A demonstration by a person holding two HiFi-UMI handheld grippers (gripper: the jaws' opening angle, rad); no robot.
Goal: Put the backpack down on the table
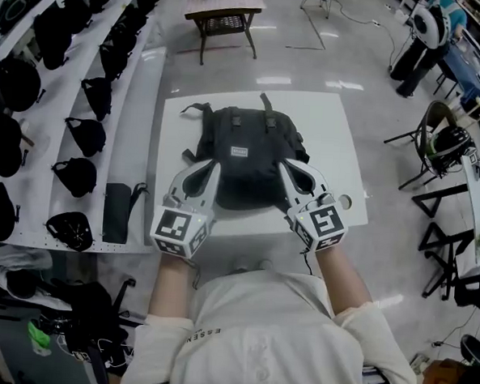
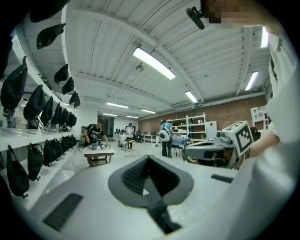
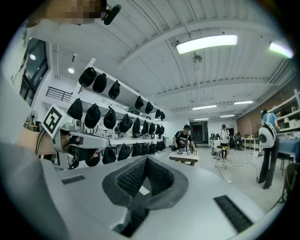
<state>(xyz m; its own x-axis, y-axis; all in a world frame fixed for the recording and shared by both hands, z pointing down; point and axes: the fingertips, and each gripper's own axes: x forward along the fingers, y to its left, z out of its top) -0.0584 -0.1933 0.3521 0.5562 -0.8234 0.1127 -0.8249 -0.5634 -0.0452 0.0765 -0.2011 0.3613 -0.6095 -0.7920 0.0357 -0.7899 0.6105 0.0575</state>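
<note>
One backpack (image 1: 246,159) is counted. Two counters are seen: a white counter (image 1: 333,128) and a wooden counter (image 1: 226,17). Two grippers are counted, the left hand-held gripper (image 1: 211,166) and the right hand-held gripper (image 1: 285,166). Three people (image 3: 183,137) are counted in the right gripper view. The black bags (image 1: 88,136) on the shelves (image 1: 143,116) overlap too much to be counted.

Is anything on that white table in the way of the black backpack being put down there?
Nothing visible does. The backpack is over the middle of the white table, with bare tabletop showing all around it. The left gripper and the right gripper, jaws shut, are at its near side.
</note>
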